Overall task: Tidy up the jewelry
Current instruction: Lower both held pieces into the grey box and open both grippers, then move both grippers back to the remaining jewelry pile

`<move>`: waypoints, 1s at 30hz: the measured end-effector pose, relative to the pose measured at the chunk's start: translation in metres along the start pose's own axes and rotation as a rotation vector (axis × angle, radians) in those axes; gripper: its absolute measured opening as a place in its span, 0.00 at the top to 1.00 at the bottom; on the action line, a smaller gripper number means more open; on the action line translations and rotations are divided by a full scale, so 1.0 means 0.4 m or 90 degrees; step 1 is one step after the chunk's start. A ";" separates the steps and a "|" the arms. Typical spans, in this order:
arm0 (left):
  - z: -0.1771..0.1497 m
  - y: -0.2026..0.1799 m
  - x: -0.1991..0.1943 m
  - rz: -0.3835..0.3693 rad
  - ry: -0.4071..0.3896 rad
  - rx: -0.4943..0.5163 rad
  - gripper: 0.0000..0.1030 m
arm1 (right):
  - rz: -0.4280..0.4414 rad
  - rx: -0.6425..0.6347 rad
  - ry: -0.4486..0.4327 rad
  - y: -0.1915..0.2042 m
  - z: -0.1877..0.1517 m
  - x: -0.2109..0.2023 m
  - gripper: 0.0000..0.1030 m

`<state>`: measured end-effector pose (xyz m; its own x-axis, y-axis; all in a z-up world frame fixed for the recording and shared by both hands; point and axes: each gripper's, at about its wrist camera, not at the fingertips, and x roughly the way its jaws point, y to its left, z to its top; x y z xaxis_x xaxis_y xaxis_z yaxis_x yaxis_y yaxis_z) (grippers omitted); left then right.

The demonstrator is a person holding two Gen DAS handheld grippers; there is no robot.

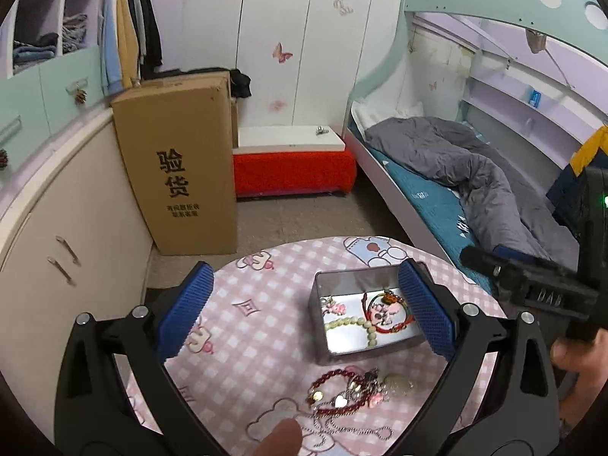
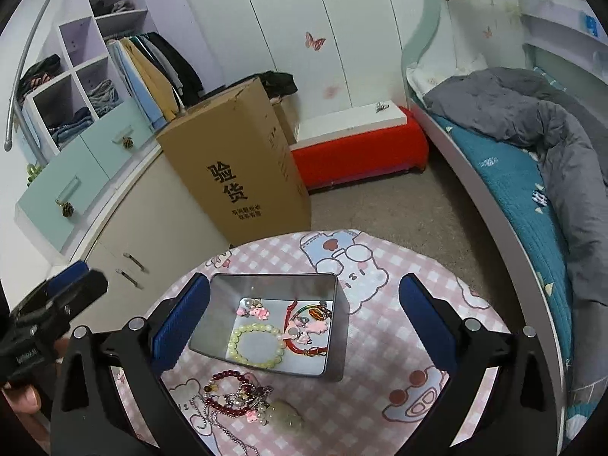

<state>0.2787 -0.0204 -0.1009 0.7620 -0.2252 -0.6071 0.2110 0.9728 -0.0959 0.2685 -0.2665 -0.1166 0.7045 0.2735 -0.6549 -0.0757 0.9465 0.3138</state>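
Note:
A metal tin (image 1: 323, 345) (image 2: 338, 349) sits on a round table with a pink checked cloth (image 1: 258, 342) (image 2: 380, 380). Inside lie a pale green bead bracelet (image 1: 357, 323) (image 2: 255, 344), a red cord bracelet (image 1: 383, 309) (image 2: 304, 342) and pink charms (image 2: 255, 312). In front of the tin lies a tangled pile of jewelry (image 1: 353, 391) (image 2: 239, 399): a dark red bead bracelet, a silver chain and a pale pendant. My left gripper (image 1: 307, 311) is open and empty above the tin and pile. My right gripper (image 2: 304, 323) is open and empty, over the tin.
A tall cardboard box (image 1: 178, 167) (image 2: 243, 163) stands on the floor behind the table. A red bench (image 1: 292, 171) is by the wall, a bed with a grey duvet (image 1: 456, 174) at right, cabinets (image 1: 68, 235) at left.

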 end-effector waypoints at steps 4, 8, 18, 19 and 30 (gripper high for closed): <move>-0.019 0.009 -0.060 0.006 -0.025 -0.003 0.07 | 0.004 -0.013 -0.029 0.026 -0.001 -0.060 0.07; -0.039 0.016 -0.123 0.010 -0.051 -0.009 0.07 | 0.001 -0.028 -0.063 0.045 -0.006 -0.124 0.07; -0.119 0.032 -0.223 0.054 -0.079 -0.003 0.06 | -0.011 -0.054 -0.125 0.077 -0.099 -0.281 0.07; -0.133 0.035 -0.224 0.061 -0.077 0.001 0.06 | -0.012 -0.054 -0.124 0.078 -0.111 -0.287 0.07; -0.249 0.067 -0.196 0.036 -0.018 -0.030 0.06 | -0.047 -0.053 -0.053 0.048 -0.264 -0.251 0.07</move>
<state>0.1637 0.0286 -0.1344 0.7894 -0.1706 -0.5897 0.1389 0.9853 -0.0990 0.1220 -0.2578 -0.1176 0.7662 0.1909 -0.6136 -0.0775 0.9753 0.2067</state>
